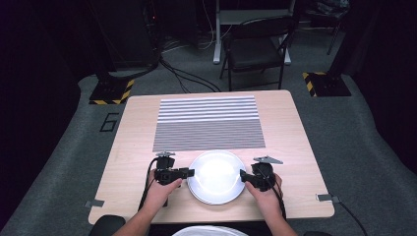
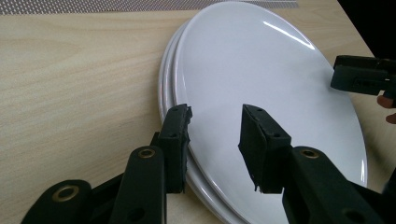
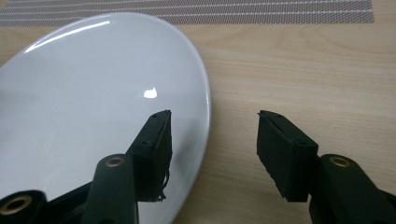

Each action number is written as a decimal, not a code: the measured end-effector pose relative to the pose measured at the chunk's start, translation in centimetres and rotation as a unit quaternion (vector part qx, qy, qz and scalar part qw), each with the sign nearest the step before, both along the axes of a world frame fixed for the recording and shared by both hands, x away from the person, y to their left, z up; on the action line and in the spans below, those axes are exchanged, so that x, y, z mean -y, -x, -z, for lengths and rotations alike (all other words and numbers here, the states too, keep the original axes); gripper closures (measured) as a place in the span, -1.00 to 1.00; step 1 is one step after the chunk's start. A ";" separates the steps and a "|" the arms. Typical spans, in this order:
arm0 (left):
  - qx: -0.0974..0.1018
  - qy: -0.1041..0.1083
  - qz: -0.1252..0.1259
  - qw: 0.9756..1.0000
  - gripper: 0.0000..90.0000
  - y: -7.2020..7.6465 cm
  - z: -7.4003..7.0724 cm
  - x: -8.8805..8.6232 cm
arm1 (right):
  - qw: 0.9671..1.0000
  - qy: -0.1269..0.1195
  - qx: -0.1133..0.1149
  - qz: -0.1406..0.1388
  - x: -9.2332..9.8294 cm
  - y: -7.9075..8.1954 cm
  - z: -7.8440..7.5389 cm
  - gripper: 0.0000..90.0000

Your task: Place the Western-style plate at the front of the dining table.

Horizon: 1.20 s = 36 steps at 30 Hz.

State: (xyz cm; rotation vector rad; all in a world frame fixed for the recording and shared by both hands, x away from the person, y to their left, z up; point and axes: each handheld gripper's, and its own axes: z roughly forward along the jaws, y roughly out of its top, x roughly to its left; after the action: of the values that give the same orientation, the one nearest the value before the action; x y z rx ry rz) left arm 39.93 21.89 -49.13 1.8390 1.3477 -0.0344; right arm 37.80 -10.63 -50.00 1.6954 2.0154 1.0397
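The stacked plates (image 1: 216, 177) lie on the table (image 1: 295, 128) before the placemat (image 1: 208, 123), between the left gripper (image 1: 189, 172) and right gripper (image 1: 242, 175).

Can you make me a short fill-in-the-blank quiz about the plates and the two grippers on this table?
1. The plates on the wooden table are ____ in colour.
2. The plates lie ____ one on another, as the doubled rim in the left gripper view shows.
3. The left gripper has one jaw outside the rim and one over the plate; the right gripper reaches in from the ____ side.
4. Beyond the plates lies a ____ mat.

Missing words: white; stacked; opposite; striped
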 end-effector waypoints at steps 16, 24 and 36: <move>0.008 -0.008 0.005 1.000 0.32 0.3 0.3 0.5 | 0.999 -0.015 -0.021 -0.024 -1.6 0.1 0.7 -0.03; 0.009 -0.011 0.005 1.000 0.32 0.4 0.3 0.9 | 1.000 -0.014 -0.017 -0.012 -1.6 0.2 0.5 0.00; 0.001 -0.014 0.008 1.000 0.33 -0.3 0.4 2.0 | 0.999 -0.031 -0.013 0.011 -0.7 -0.4 -0.4 0.03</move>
State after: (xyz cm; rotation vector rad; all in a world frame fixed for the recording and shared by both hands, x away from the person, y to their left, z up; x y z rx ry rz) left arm 40.19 19.86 -49.49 1.8725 1.3377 -0.0233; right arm 38.15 -9.93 -49.58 1.7666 1.9964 1.0891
